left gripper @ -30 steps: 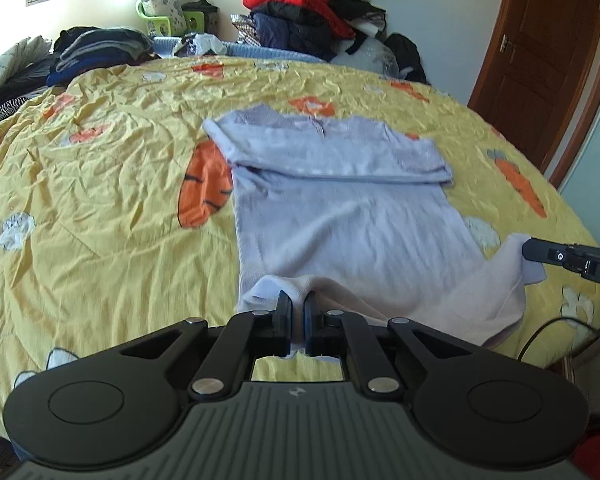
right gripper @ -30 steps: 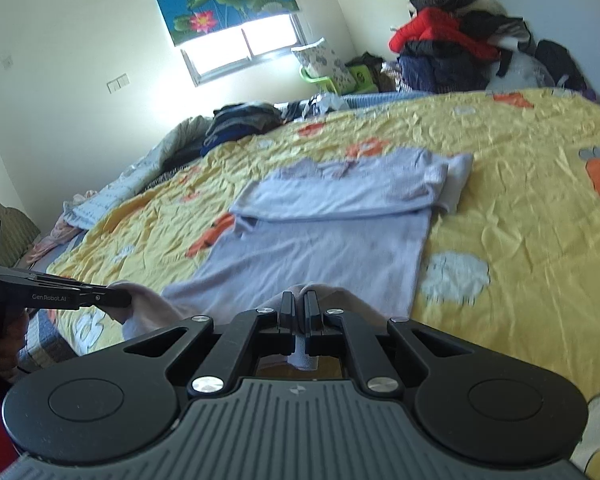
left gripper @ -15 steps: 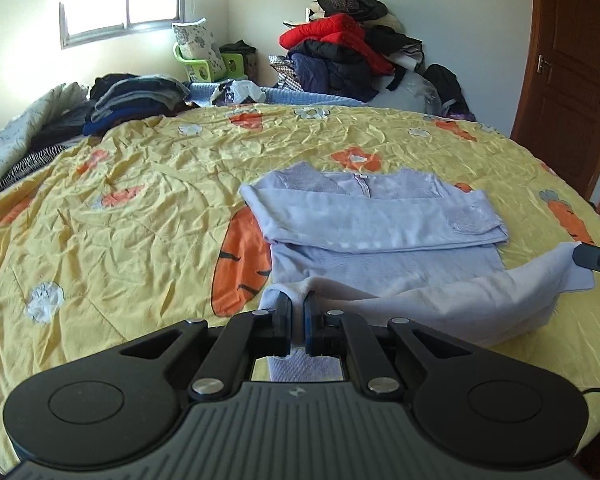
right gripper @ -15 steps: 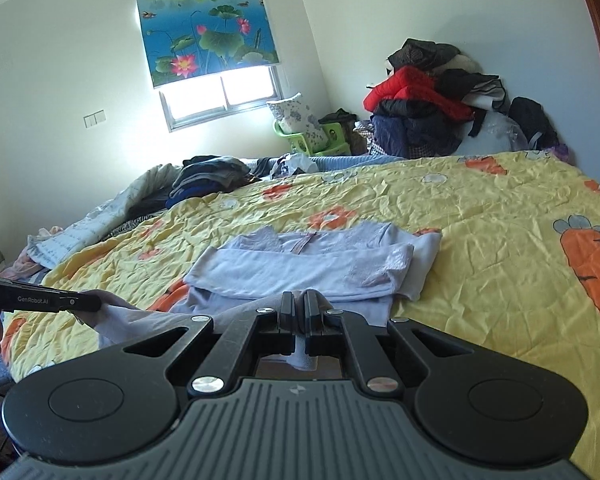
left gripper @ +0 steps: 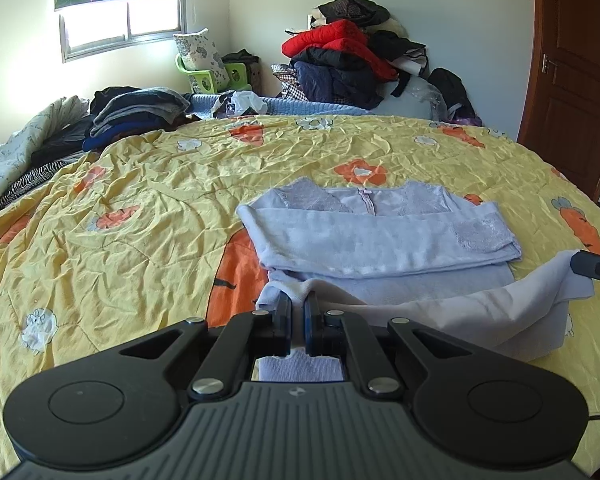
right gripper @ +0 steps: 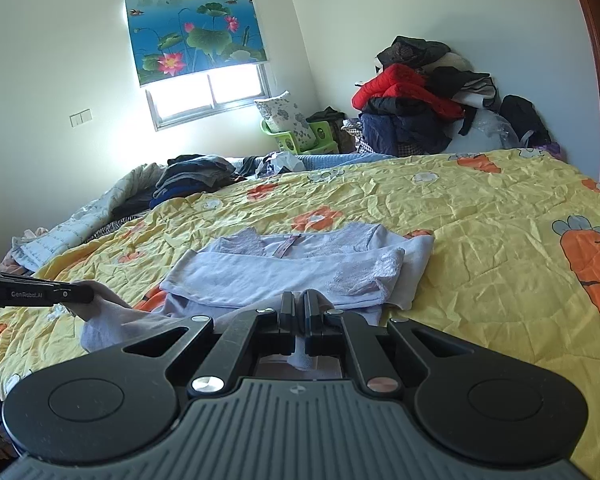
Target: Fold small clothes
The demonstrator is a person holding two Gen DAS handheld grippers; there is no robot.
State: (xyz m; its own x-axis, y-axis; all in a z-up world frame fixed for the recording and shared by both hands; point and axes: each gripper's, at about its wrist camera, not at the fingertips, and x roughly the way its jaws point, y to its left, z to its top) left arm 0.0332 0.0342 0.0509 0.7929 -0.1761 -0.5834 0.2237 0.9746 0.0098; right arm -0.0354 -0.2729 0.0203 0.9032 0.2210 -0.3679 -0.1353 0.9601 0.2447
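The pale lilac long-sleeved cotton top [left gripper: 380, 240] lies on the yellow carrot-print quilt [left gripper: 140, 220], sleeves folded across; left gripper [left gripper: 297, 312] and right gripper [right gripper: 299, 312] each pinch a hem corner, lifted for folding upward.

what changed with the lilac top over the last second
Both hand-held grippers, left and right, have carried the lilac top's bottom hem up and forward toward the folded sleeves, so less of its body lies uncovered. Nothing was picked up or released: each stays shut on its hem corner. The sleeves across the chest, the yellow quilt and the clothes pile look unchanged.
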